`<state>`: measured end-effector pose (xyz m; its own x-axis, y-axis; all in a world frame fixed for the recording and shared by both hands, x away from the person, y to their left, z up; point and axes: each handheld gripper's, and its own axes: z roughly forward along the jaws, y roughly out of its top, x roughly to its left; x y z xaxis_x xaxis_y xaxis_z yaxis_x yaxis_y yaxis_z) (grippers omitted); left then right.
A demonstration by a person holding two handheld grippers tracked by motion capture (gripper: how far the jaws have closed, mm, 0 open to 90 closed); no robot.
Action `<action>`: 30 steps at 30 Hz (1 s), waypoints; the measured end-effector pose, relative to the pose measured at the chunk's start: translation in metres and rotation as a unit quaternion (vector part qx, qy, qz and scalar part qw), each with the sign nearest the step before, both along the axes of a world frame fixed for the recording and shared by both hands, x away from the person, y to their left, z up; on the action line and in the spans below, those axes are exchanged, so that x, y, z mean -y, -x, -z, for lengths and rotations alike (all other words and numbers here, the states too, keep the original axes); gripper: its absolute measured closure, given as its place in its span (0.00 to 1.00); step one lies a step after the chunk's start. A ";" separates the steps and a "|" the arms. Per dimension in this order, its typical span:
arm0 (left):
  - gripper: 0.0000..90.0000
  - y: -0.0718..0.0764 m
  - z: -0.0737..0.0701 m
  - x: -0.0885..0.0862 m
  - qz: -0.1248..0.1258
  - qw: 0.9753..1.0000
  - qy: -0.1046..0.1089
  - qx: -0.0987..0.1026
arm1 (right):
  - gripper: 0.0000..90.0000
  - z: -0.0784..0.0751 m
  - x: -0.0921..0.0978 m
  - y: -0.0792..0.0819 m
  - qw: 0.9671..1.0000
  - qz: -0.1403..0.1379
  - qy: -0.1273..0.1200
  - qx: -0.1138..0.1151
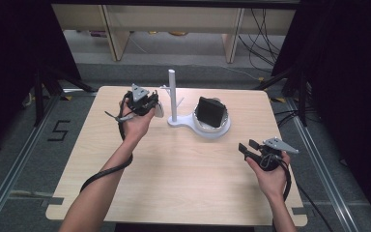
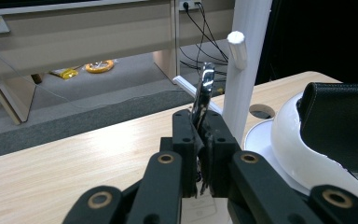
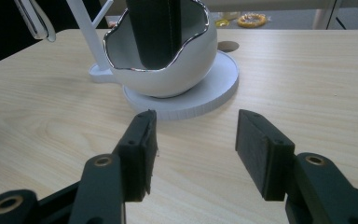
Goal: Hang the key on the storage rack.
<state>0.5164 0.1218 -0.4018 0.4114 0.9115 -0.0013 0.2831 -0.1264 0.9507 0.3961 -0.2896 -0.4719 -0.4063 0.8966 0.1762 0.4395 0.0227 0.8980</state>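
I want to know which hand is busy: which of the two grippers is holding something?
The left gripper, shut on a shiny metal piece beside the white stand. The right gripper is open and empty.

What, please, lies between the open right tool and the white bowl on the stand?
Only bare wooden table lies between the right tool and the white bowl, as the right gripper view shows.
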 end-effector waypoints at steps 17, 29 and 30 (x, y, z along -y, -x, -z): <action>0.94 -0.007 -0.006 0.010 -0.009 1.000 -0.006 0.003 | 0.55 0.001 -0.003 0.002 1.000 0.006 -0.010 -0.019; 0.94 -0.008 -0.005 0.013 -0.015 1.000 -0.005 -0.001 | 0.55 0.003 -0.003 0.000 1.000 0.001 -0.014 -0.022; 0.94 -0.008 -0.006 0.013 -0.014 1.000 -0.006 0.000 | 0.55 0.004 -0.002 -0.001 1.000 0.000 -0.010 -0.016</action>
<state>0.5242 0.1084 -0.3960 0.3866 0.9222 0.0100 0.2871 -0.1306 0.9490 0.3968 -0.2874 -0.4762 -0.4002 0.8929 0.2064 0.4677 0.0053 0.8839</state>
